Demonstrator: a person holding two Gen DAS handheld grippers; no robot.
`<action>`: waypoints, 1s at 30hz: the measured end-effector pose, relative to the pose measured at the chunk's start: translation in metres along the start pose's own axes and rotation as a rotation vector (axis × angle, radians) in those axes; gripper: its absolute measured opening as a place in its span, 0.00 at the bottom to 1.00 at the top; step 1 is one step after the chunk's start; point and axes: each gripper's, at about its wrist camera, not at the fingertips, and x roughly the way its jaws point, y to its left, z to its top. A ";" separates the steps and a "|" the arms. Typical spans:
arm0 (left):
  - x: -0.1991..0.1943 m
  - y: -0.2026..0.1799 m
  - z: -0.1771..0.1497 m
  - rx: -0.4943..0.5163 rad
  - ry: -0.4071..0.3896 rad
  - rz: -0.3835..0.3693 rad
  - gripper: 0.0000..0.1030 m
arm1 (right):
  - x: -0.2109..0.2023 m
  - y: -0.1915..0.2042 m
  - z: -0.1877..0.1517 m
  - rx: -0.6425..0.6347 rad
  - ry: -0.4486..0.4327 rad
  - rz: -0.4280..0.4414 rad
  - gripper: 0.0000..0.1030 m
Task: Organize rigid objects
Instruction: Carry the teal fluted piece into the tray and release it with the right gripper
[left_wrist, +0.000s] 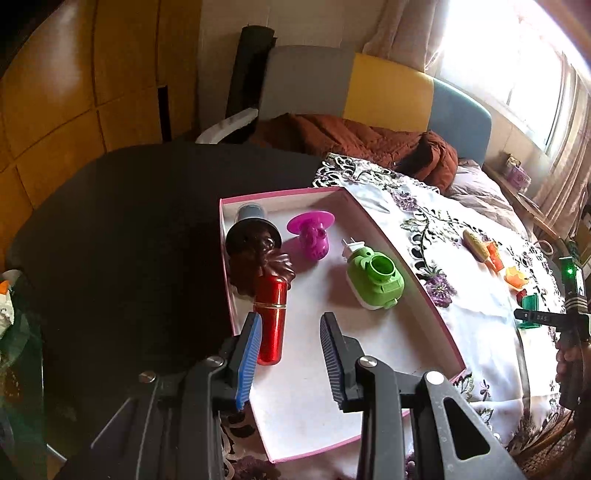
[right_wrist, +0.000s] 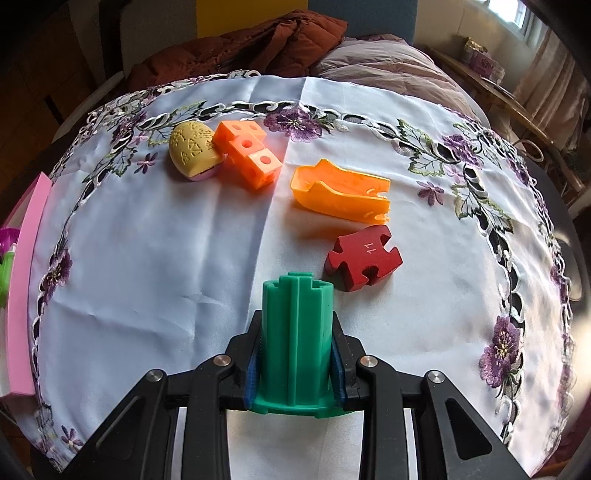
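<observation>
L gripper (left_wrist: 291, 354) over the pink box (left_wrist: 399, 258), jaws apart w/ a gap, nothing between the pads. Red tube (left_wrist: 271, 321) lies just beside its left finger; brown piece (left_wrist: 260, 266), magenta toy (left_wrist: 312, 236), green plug (left_wrist: 375, 280) further ahead in the box. R gripper (right_wrist: 297, 354) clamped on green spool (right_wrist: 297, 332). Ahead of it on the cloth (right_wrist: 147, 240): red puzzle piece (right_wrist: 364, 258), orange scoop (right_wrist: 341, 192), orange blocks (right_wrist: 245, 151), yellow shell (right_wrist: 194, 149).

White embroidered tablecloth (right_wrist: 147, 258) covered the table. Brown quilted jacket (left_wrist: 369, 142) lay behind it, against a grey-yellow-blue headboard (left_wrist: 388, 92). Window (left_wrist: 509, 55) was overexposed.
</observation>
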 end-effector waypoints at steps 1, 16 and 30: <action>-0.001 0.000 0.000 0.000 -0.003 0.001 0.32 | 0.000 0.000 0.000 -0.001 0.000 0.002 0.30; -0.010 0.014 -0.003 -0.016 -0.023 0.007 0.32 | -0.005 0.012 0.000 -0.032 -0.014 0.034 0.30; -0.015 0.031 -0.005 -0.055 -0.039 0.016 0.32 | -0.084 0.153 0.011 -0.246 -0.171 0.347 0.30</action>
